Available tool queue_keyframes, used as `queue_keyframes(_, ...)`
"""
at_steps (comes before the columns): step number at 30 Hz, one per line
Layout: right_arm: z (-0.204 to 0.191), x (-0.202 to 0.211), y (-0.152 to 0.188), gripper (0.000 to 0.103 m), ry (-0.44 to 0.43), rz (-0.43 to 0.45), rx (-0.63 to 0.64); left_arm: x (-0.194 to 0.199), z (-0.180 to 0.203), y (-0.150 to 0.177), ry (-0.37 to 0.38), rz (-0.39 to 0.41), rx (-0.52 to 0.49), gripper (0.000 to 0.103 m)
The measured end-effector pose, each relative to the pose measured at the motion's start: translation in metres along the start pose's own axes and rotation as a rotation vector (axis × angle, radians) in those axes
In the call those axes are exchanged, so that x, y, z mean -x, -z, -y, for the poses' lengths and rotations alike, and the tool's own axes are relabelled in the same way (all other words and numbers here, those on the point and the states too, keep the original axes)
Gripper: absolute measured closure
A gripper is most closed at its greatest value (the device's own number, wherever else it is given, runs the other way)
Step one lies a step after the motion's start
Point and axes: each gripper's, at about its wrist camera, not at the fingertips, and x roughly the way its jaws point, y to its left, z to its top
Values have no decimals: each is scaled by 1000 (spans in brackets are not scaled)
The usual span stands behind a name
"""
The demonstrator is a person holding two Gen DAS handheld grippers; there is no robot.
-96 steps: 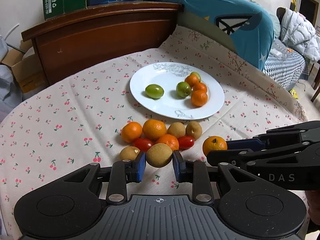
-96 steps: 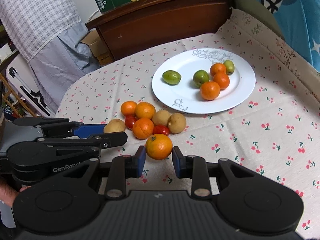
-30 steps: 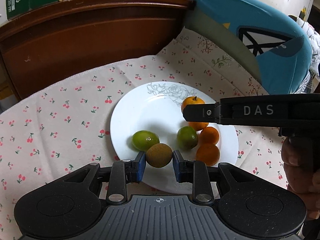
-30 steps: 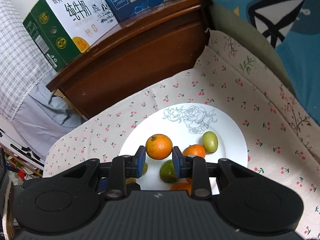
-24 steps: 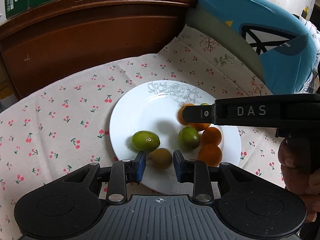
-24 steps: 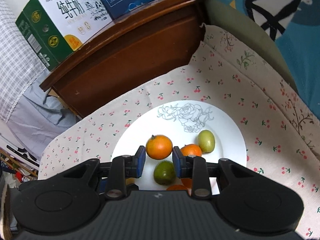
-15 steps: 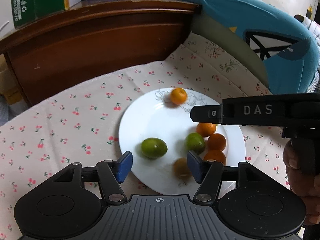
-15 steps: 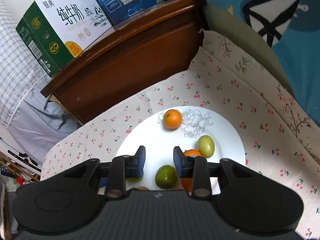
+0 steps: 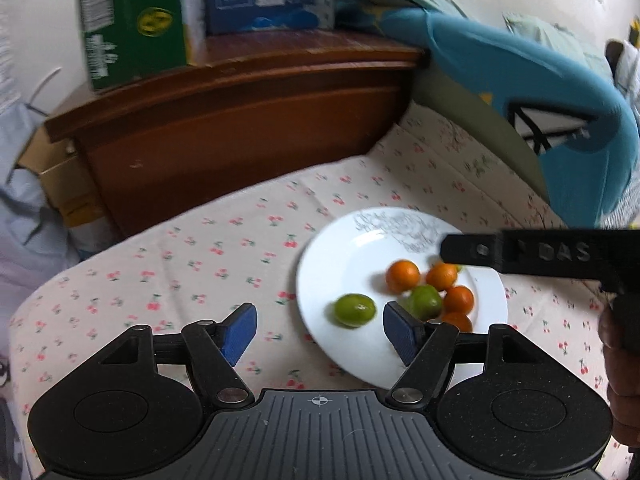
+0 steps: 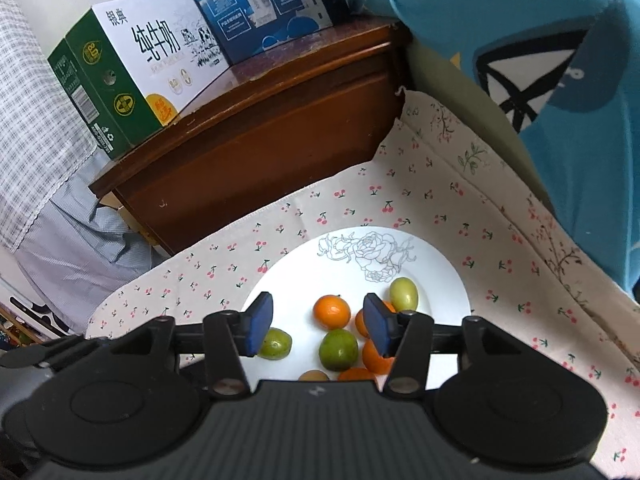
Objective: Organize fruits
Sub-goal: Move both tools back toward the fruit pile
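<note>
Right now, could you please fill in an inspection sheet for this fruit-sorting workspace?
Surface: cherry-print cloth, bare around the plate.
Job's things: white plate holds four oranges, among them the loose orange, three green fruits, among them a green fruit, and a brown fruit at its near edge.
Clutter: nothing seen on the cloth.
Grippers: left gripper open, empty; right gripper open, empty above the loose orange; both have just been opening.
Cables: nothing seen.
Surroundings: wooden headboard bearing a green carton and blue carton; blue pillow at right.
</note>
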Motion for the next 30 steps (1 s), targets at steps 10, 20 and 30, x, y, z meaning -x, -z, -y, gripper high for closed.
queue_keyframes(10,-10,24,10,47,-24,35,34,36,-31,2,21,67,126,21)
queue_keyframes(20,-24,42,33,38,-45,15,80,52,-45,13,39,62,154,15)
queue_keyframes(30,-23,50,62,33,-53,-37,100,54,-50,39,55,23,131,15)
